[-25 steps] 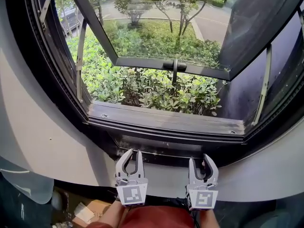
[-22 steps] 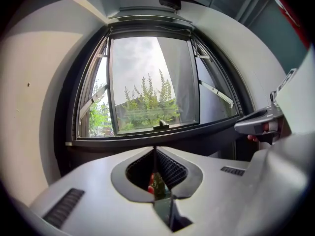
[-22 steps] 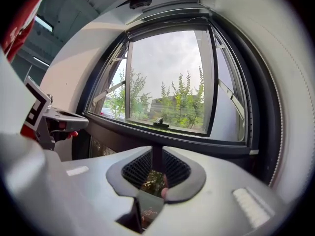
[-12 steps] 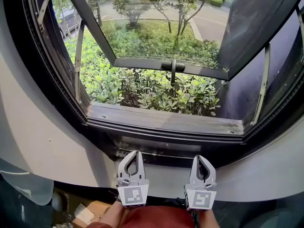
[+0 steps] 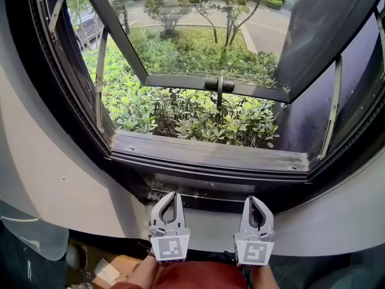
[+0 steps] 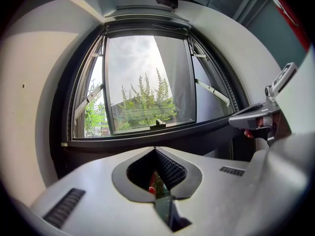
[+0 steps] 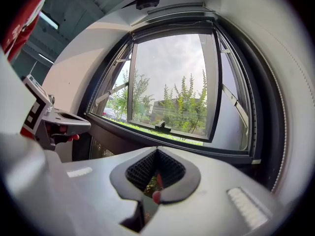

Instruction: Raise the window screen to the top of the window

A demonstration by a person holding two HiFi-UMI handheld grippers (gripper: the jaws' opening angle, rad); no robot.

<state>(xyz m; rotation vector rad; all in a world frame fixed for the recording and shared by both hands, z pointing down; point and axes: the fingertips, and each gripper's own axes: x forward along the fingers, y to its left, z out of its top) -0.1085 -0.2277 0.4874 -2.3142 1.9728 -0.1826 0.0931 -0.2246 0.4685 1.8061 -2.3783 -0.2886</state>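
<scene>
Head view shows left gripper (image 5: 173,194) and right gripper (image 5: 252,199), jaws closed and empty, below the apparent bottom rail of the window screen (image 5: 228,188), probably light and stiff, best gripped evenly.

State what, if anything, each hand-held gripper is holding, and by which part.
Nothing is held. The left hand-held gripper and the right hand-held gripper both have their jaws shut together with nothing between them, in front of the window frame.
</scene>
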